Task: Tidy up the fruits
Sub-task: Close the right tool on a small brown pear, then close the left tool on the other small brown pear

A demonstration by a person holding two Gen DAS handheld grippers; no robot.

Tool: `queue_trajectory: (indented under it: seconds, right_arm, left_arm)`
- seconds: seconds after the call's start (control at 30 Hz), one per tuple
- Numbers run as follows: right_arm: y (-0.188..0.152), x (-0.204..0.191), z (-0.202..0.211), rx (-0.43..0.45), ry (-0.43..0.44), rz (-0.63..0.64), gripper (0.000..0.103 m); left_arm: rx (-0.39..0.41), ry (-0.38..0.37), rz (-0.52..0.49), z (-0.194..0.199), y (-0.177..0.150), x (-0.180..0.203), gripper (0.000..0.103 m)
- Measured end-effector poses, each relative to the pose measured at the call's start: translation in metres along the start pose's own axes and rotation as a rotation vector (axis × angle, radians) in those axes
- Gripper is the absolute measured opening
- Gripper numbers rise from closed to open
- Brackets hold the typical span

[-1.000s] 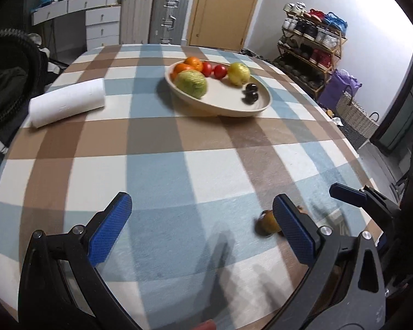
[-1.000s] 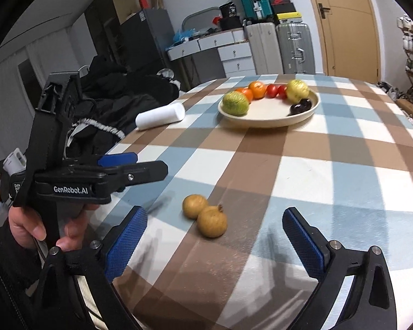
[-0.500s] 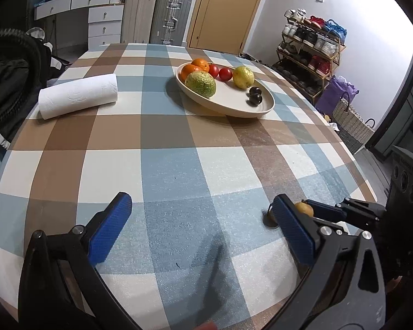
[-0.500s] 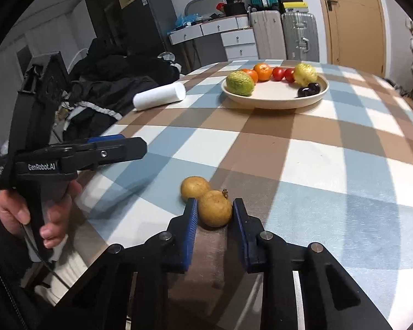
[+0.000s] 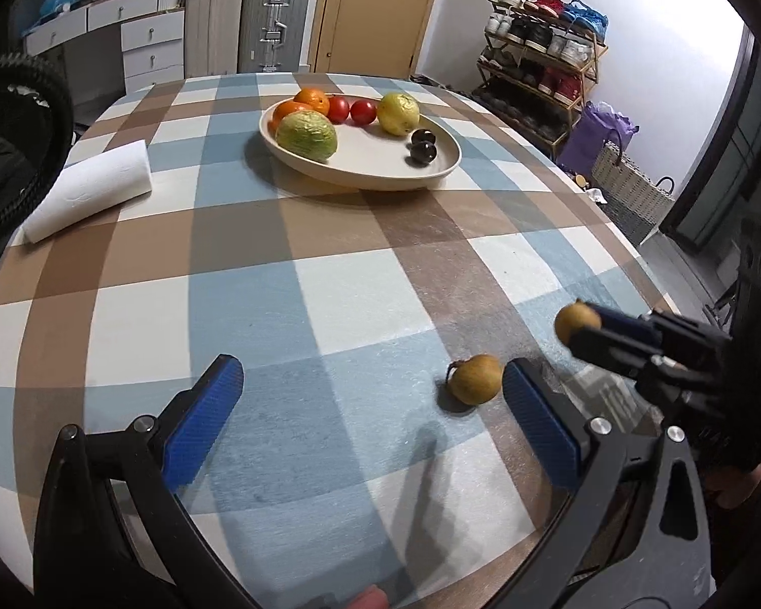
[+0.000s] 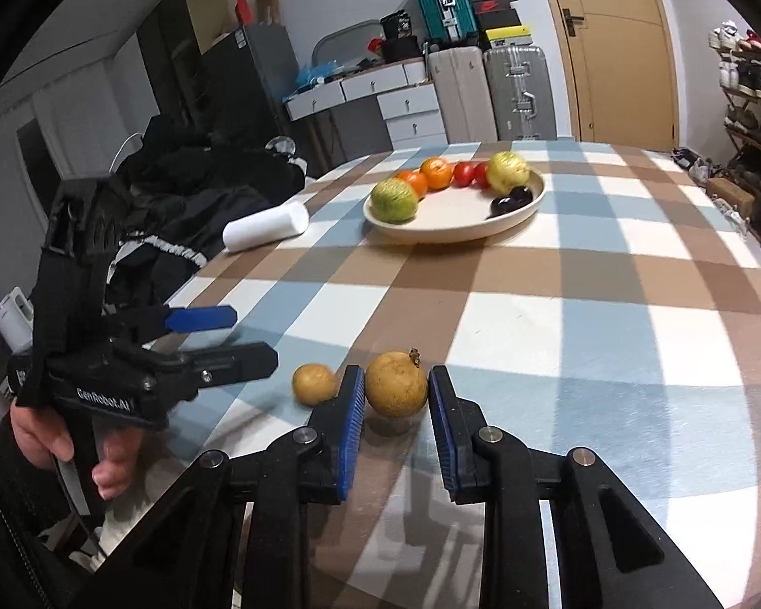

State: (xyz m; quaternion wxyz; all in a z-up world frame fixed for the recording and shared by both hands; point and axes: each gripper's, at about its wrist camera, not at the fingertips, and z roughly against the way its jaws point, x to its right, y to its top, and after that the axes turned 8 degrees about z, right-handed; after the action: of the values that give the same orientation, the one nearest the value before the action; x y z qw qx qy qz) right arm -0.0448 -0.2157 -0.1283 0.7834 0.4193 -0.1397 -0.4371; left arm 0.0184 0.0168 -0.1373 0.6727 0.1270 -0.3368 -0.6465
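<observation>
Gripping the stemmed brown fruit (image 6: 395,384) between its blue pads, our right claw (image 6: 396,424) has it raised a little off the checked worktop (image 6: 558,335); we judge it lifted because the left wrist view shows that fruit well clear of the cloth, at about 3 o'clock, while a shadow lies beneath it in the right view. Just beside it, at 9 o'clock from the held one, the second brown fruit (image 6: 313,383) rests on the worktop, touching or nearly touching the outside of the right claw's left pad. Our left claw (image 5: 375,421) hangs with its pads spread wide and nothing between them, the resting fruit sitting just inside its right pad, which we read as lining up for that one. Farther off, toward 12 o'clock, the cream bowl (image 6: 525,205) holds a green fruit (image 6: 394,200), oranges, tomatoes, a yellow fruit and dark plums, ranged along its far rim so the near side is free for newcomers. A paper towel roll (image 6: 265,226) lies at 10 o'clock.
</observation>
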Motion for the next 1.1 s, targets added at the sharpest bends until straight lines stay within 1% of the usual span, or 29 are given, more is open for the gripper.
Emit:
queue_trajectory:
  seconds: [0.13, 0.2, 0.3, 0.4, 0.43, 0.47, 0.5, 0.57, 0.67, 0.8, 0.9, 1.0, 1.1]
  right_arm:
    - [0.005, 0.006, 0.008, 0.023, -0.01, 0.002, 0.026]
    - [0.007, 0.01, 0.011, 0.037, -0.009, -0.005, 0.026]
    - [0.009, 0.015, 0.014, 0.051, -0.011, -0.013, 0.026]
    - [0.008, 0.018, 0.016, 0.056, -0.009, -0.018, 0.026]
    - [0.008, 0.019, 0.017, 0.058, -0.01, -0.019, 0.026]
    - [0.008, 0.019, 0.017, 0.058, -0.008, -0.018, 0.026]
    - [0.007, 0.02, 0.017, 0.059, -0.01, -0.018, 0.026]
    - [0.007, 0.021, 0.017, 0.061, -0.008, -0.02, 0.026]
    - [0.008, 0.022, 0.016, 0.067, -0.002, -0.027, 0.026]
    - [0.011, 0.026, 0.015, 0.072, 0.01, -0.038, 0.026]
    - [0.016, 0.032, 0.013, 0.081, 0.025, -0.054, 0.026]
    - [0.026, 0.039, 0.008, 0.087, 0.04, -0.067, 0.026]
    - [0.038, 0.047, 0.004, 0.098, 0.053, -0.085, 0.026]
  left_arm:
    - [-0.015, -0.027, -0.011, -0.006, 0.001, 0.009, 0.102]
    - [-0.031, -0.028, -0.038, -0.011, 0.0, 0.016, 0.102]
    - [-0.052, -0.054, -0.074, -0.016, -0.001, 0.023, 0.096]
    - [-0.061, -0.059, -0.118, -0.019, -0.003, 0.033, 0.082]
    - [-0.067, -0.052, -0.136, -0.02, -0.003, 0.036, 0.072]
    - [-0.074, -0.054, -0.153, -0.022, -0.004, 0.039, 0.06]
    - [-0.081, -0.059, -0.163, -0.024, -0.004, 0.04, 0.055]
    - [-0.108, -0.066, -0.181, -0.028, -0.005, 0.044, 0.034]
    - [-0.129, -0.091, -0.173, -0.031, -0.004, 0.042, 0.025]
    - [-0.132, -0.115, -0.154, -0.03, 0.001, 0.038, 0.025]
    - [-0.113, -0.128, -0.13, -0.026, 0.012, 0.033, 0.025]
    - [-0.09, -0.13, -0.102, -0.023, 0.03, 0.028, 0.025]
    - [-0.056, -0.131, -0.089, -0.023, 0.054, 0.023, 0.025]
